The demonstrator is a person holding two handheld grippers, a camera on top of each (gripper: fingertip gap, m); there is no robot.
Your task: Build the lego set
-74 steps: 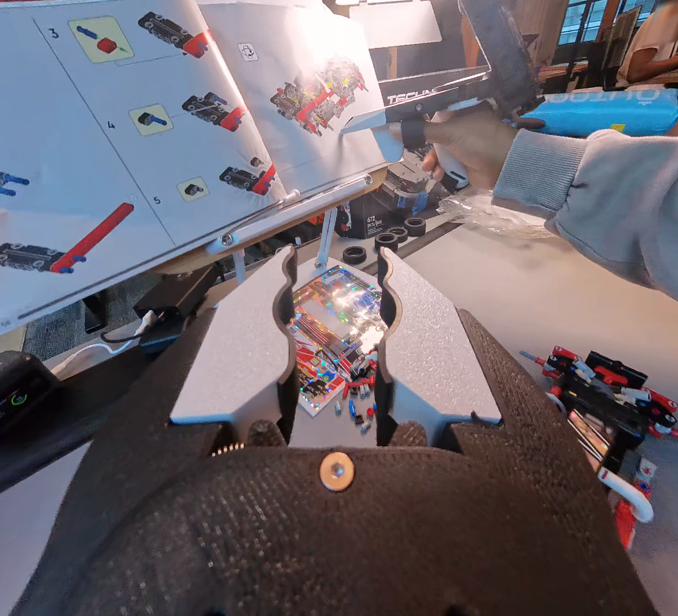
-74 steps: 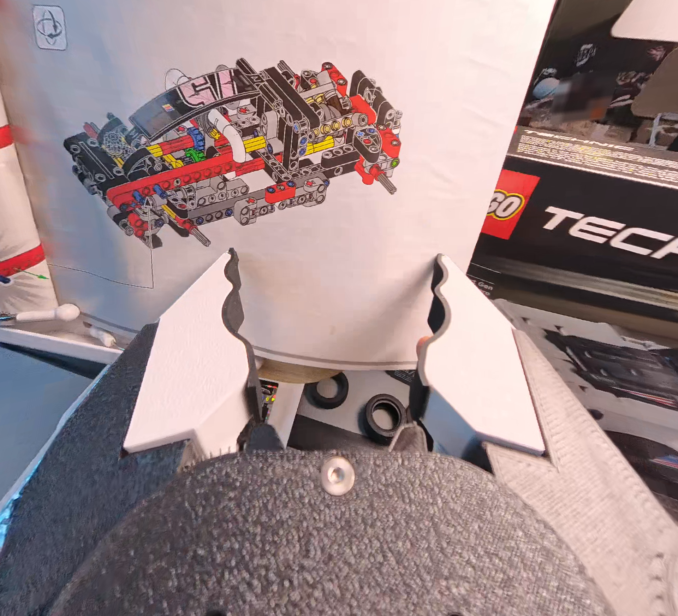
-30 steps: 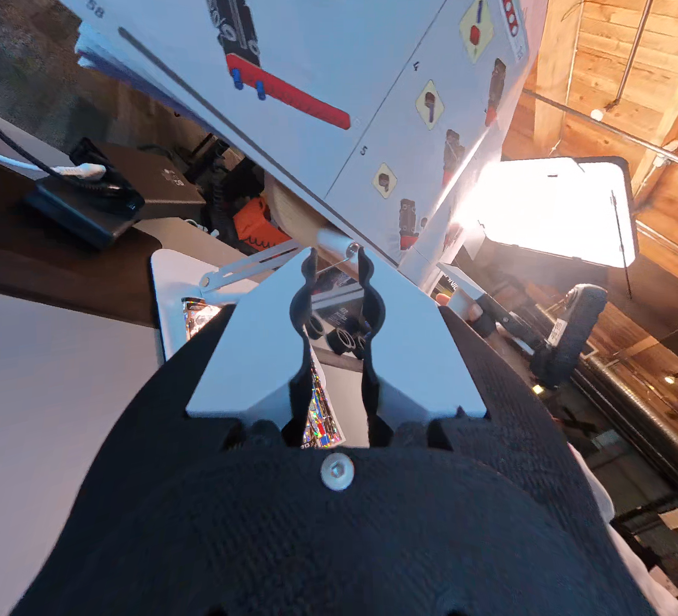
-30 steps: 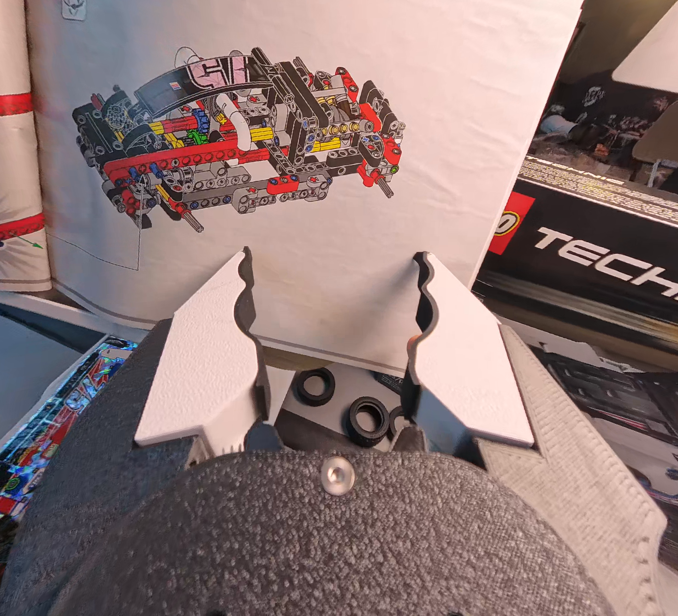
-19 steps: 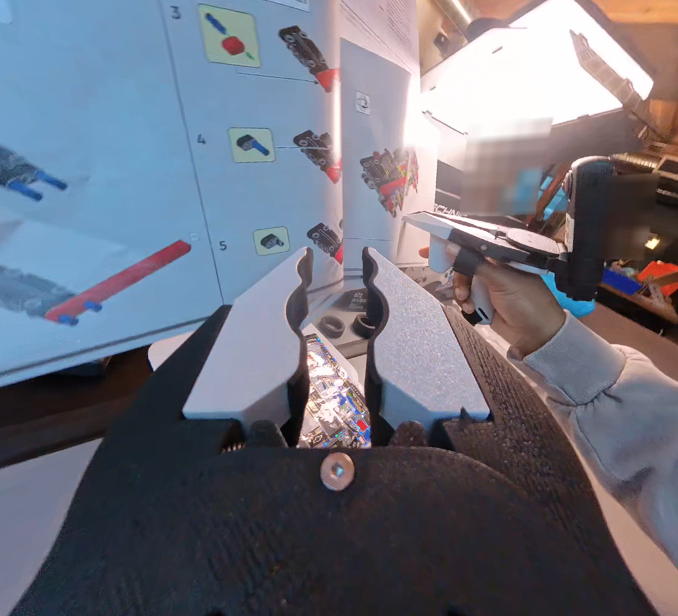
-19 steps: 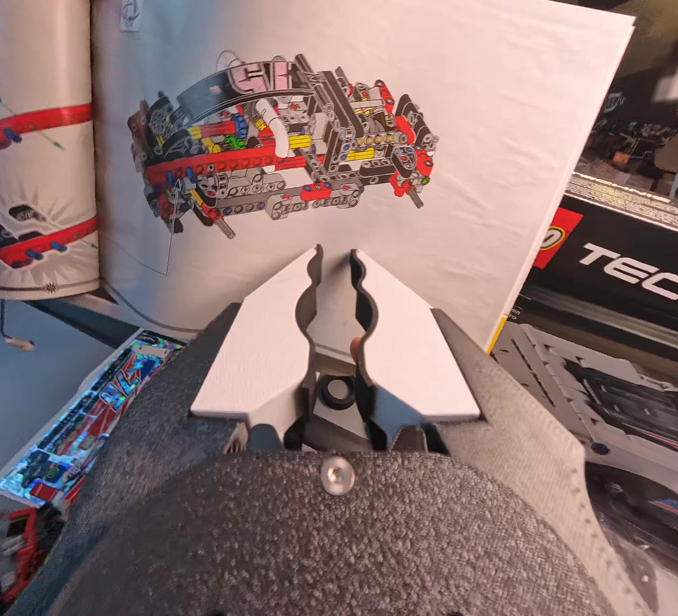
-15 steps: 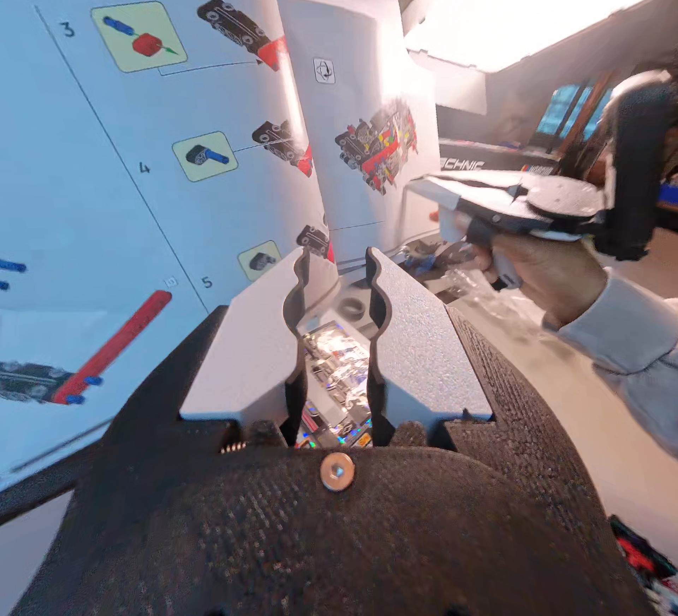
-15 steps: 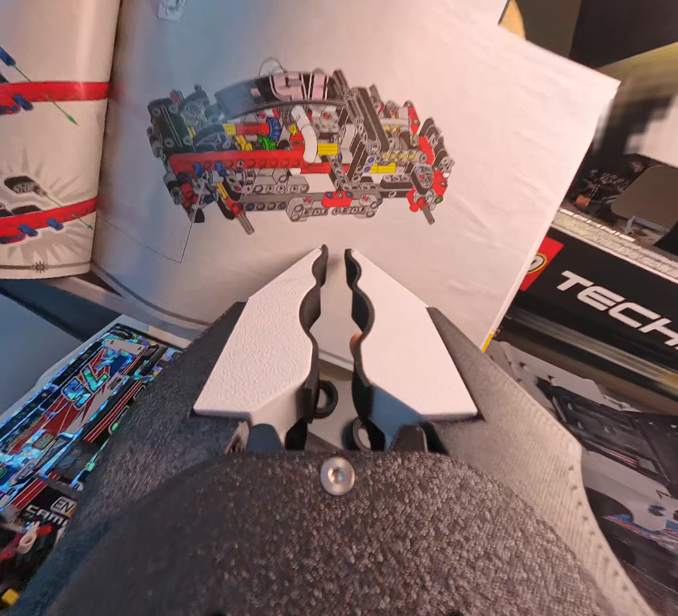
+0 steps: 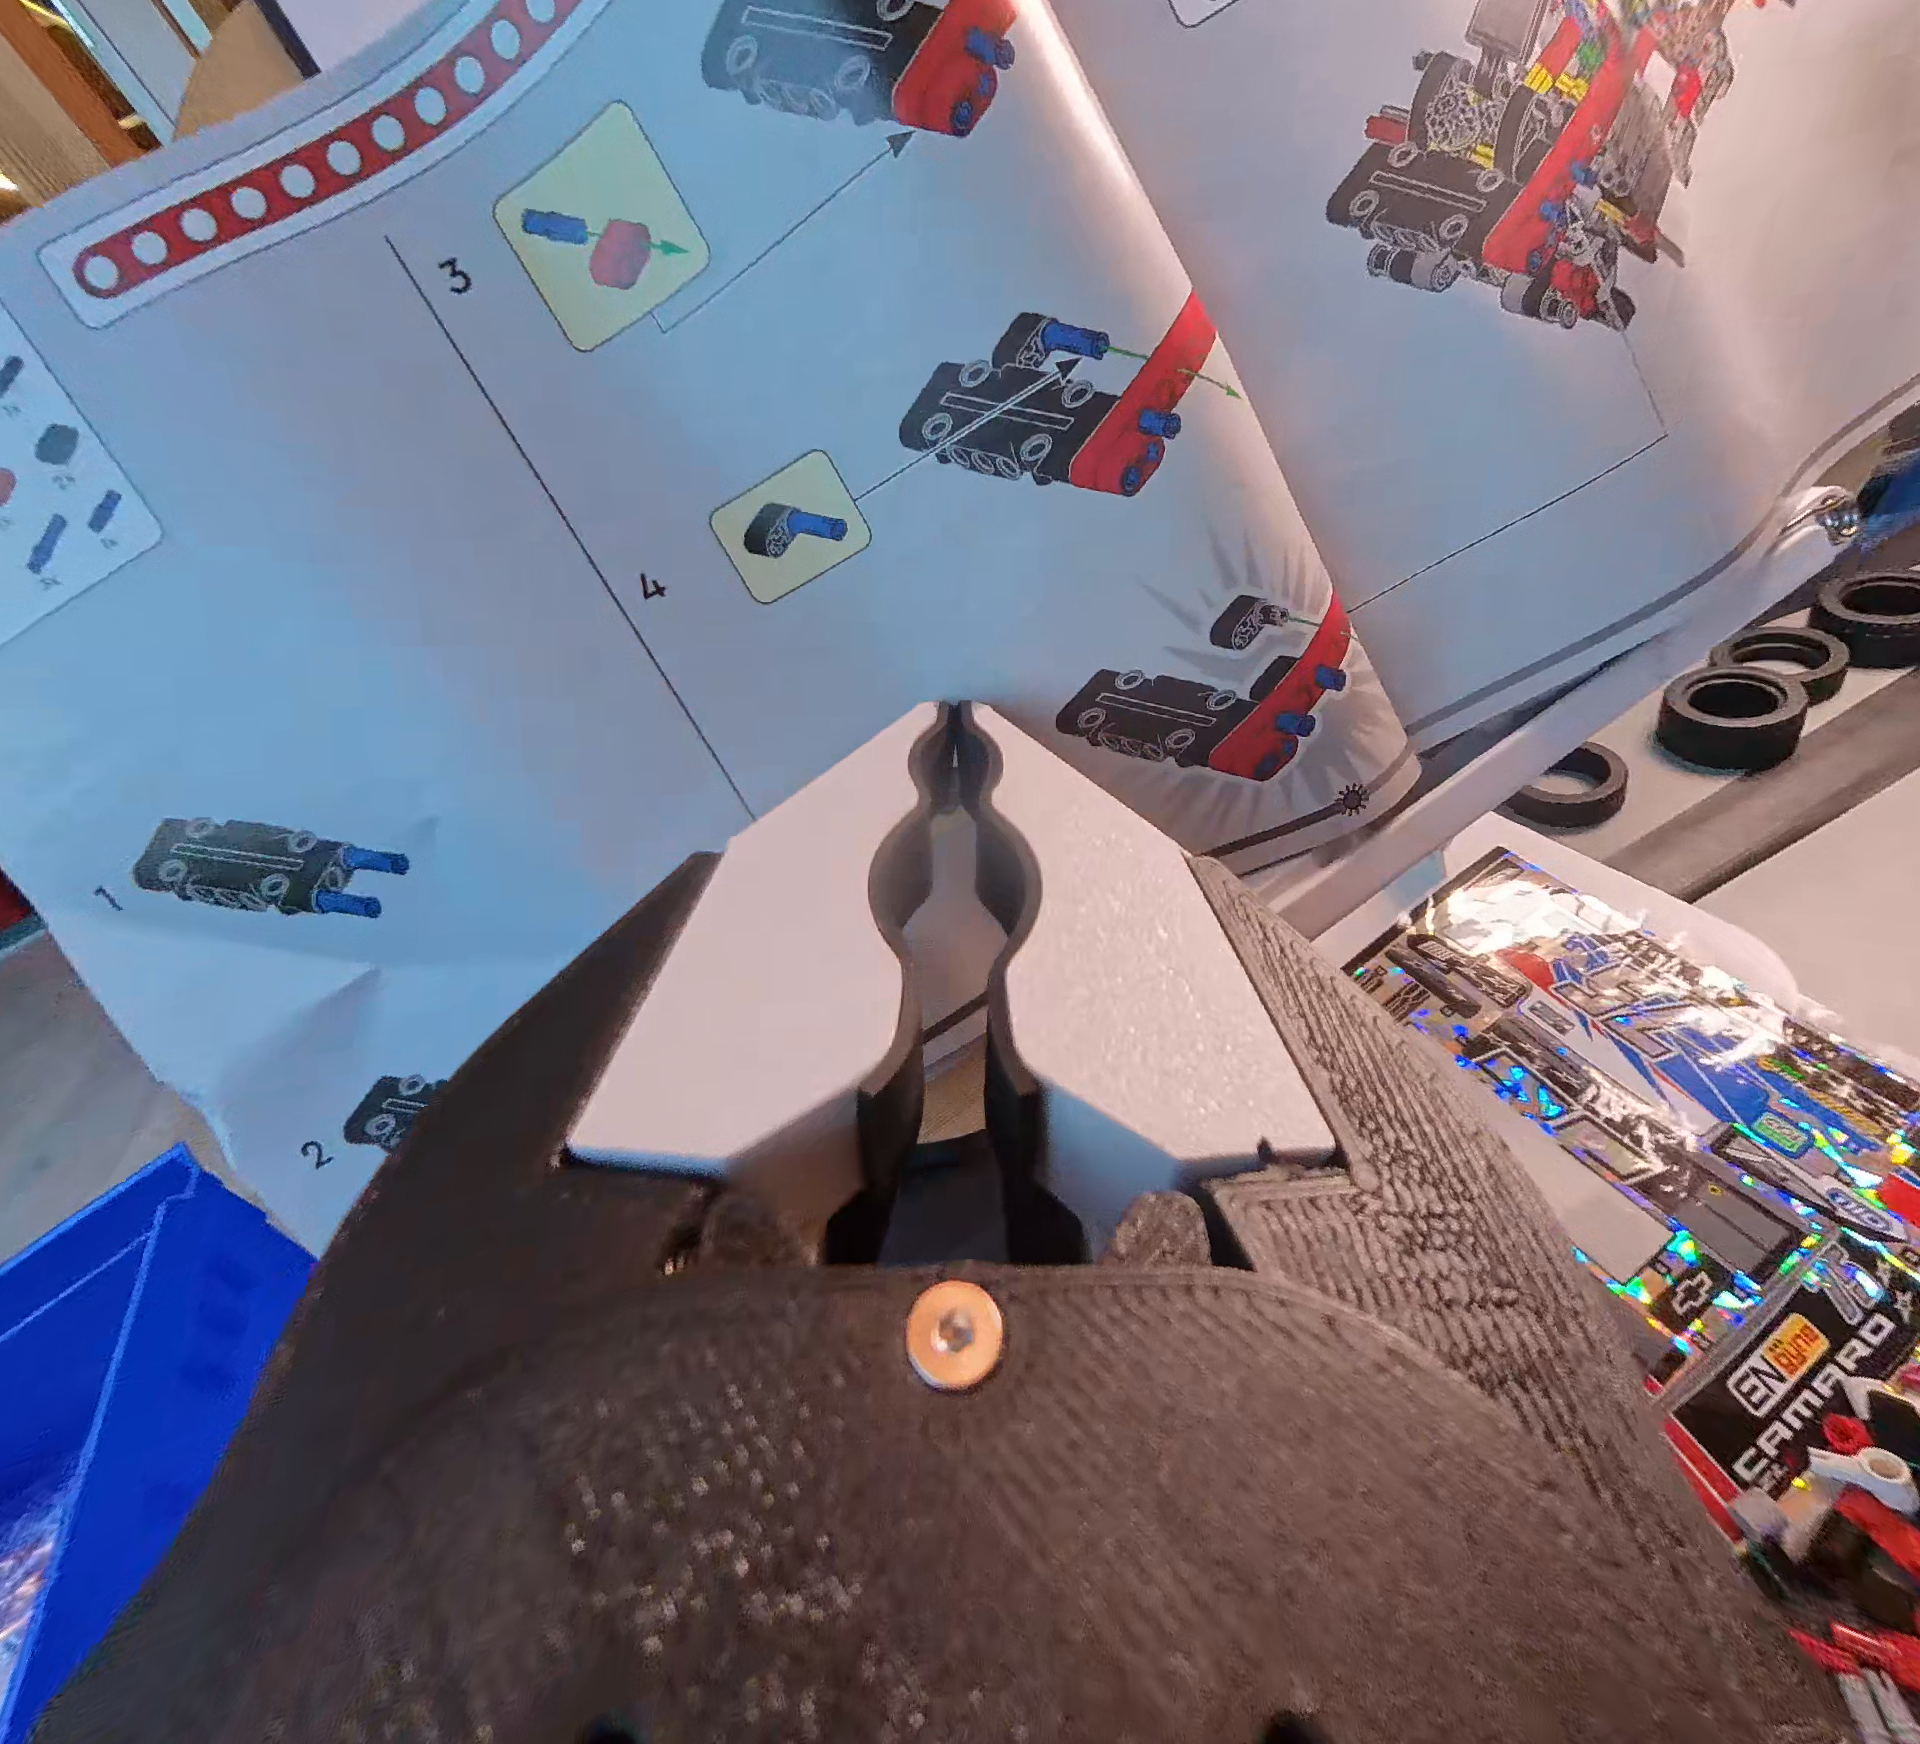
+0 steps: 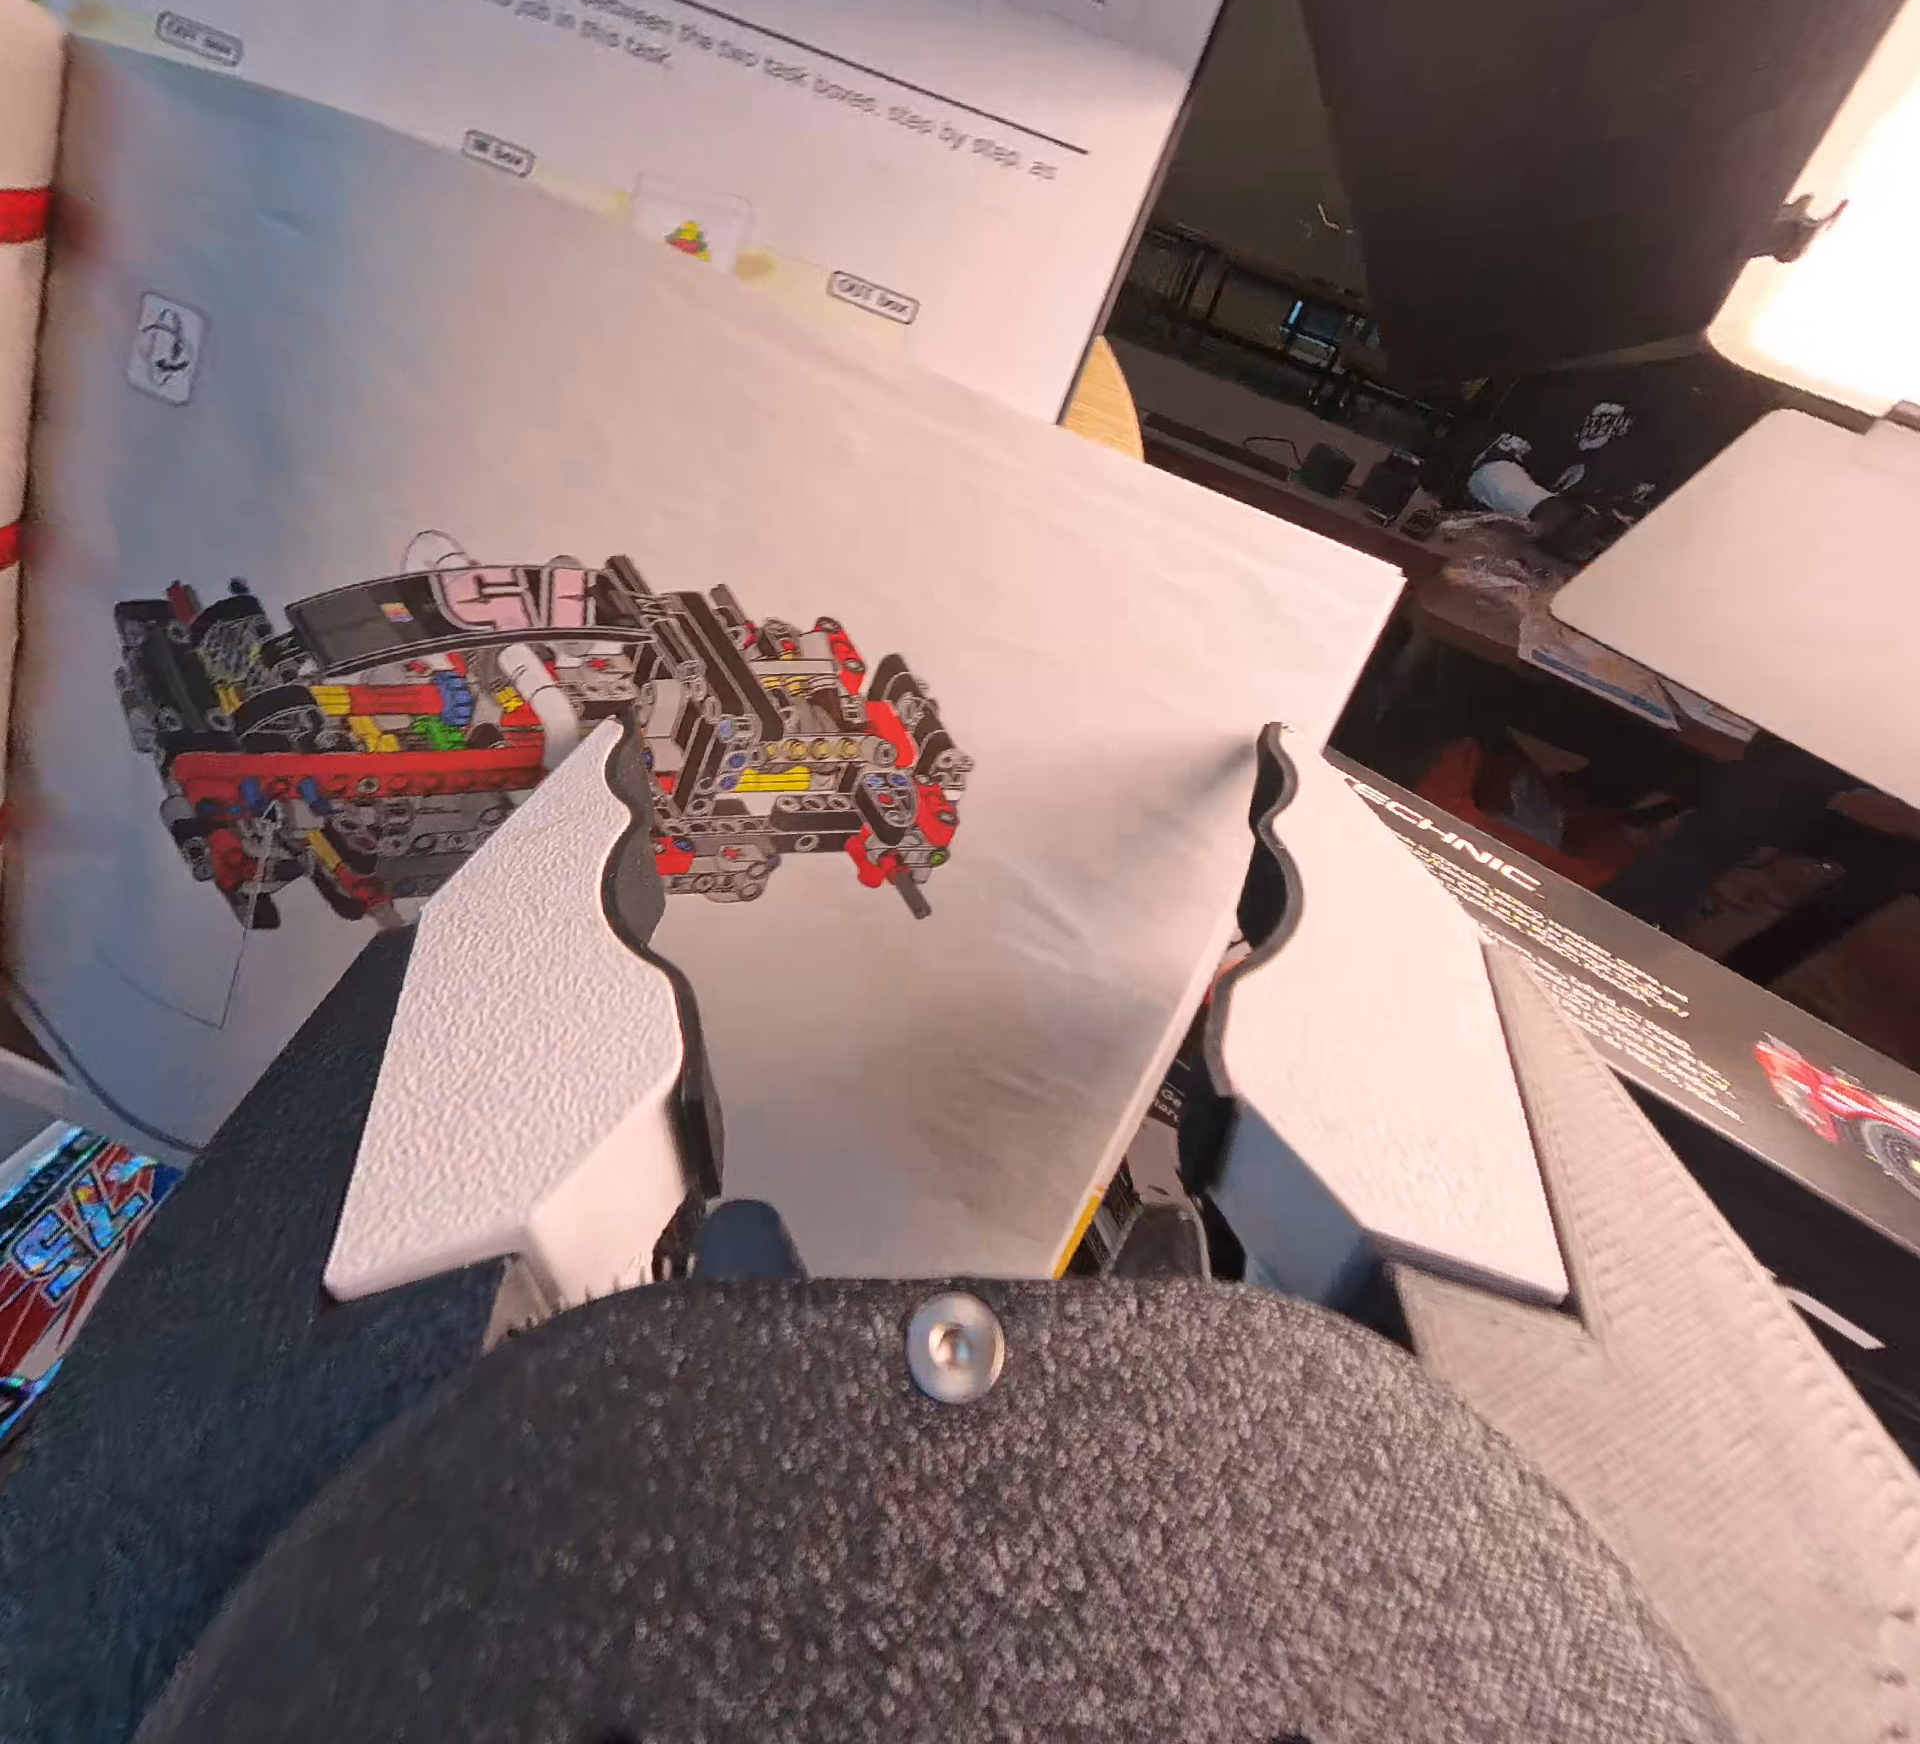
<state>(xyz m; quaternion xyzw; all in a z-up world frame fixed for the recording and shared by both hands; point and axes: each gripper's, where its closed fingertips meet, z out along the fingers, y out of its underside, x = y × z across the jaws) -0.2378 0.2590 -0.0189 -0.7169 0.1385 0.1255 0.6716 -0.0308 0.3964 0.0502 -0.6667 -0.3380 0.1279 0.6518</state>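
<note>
Behind the desk (image 9: 1787,884) stands the open manual (image 9: 727,447). Left gripper (image 9: 954,718) has its fingers clenched at the page's lower edge; right gripper (image 10: 940,744) is spread wide before the manual's right page.

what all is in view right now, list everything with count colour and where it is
instruction booklet: one, white, open and propped up behind both grippers
printed sheet: one, white, behind the booklet
tyres: at least four, black, on the table below the booklet's right page
sticker sheet: one, holographic multicolour, flat at right
loose lego pieces: several, red, black and white, lower right
bin: one, blue, lower left
lego box: one, black, right of the booklet
left gripper: shut at the booklet's lower edge
right gripper: open before the right page
</note>
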